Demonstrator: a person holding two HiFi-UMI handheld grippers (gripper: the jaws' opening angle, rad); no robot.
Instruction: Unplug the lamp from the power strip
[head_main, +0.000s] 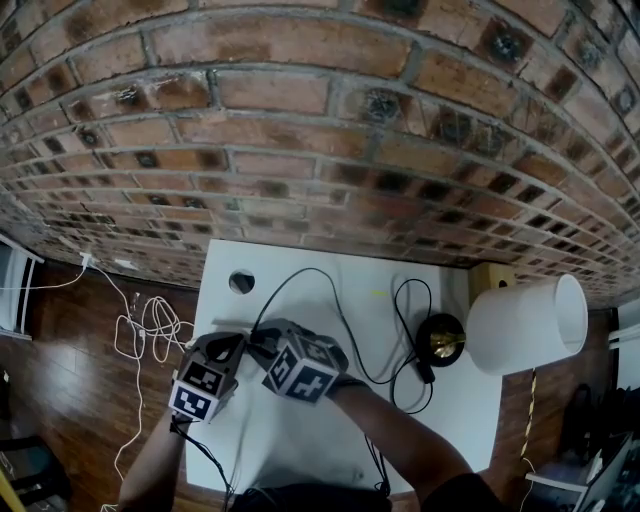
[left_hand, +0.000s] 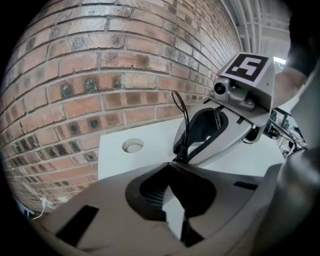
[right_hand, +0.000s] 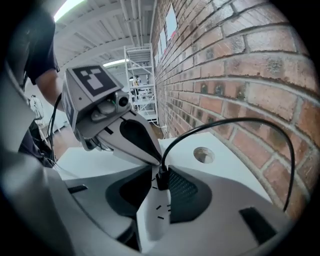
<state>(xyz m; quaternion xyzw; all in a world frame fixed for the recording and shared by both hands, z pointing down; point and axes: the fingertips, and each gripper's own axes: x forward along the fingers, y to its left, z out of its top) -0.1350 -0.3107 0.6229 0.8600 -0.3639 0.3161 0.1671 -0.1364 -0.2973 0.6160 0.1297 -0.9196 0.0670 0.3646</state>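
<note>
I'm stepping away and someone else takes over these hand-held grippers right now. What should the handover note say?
Right hand-held gripper: jaws look closed on the lamp's black plug, which sits in the white power strip running under its jaws.
Left hand-held gripper: tips drawn close at the strip beside the plug. I cannot tell whether they pinch it.
Lamp: at the right end of the table, with its cord looping over to the plug.
Done: plug gripped.
Left: pull the plug out, probably while bracing the strip.
</note>
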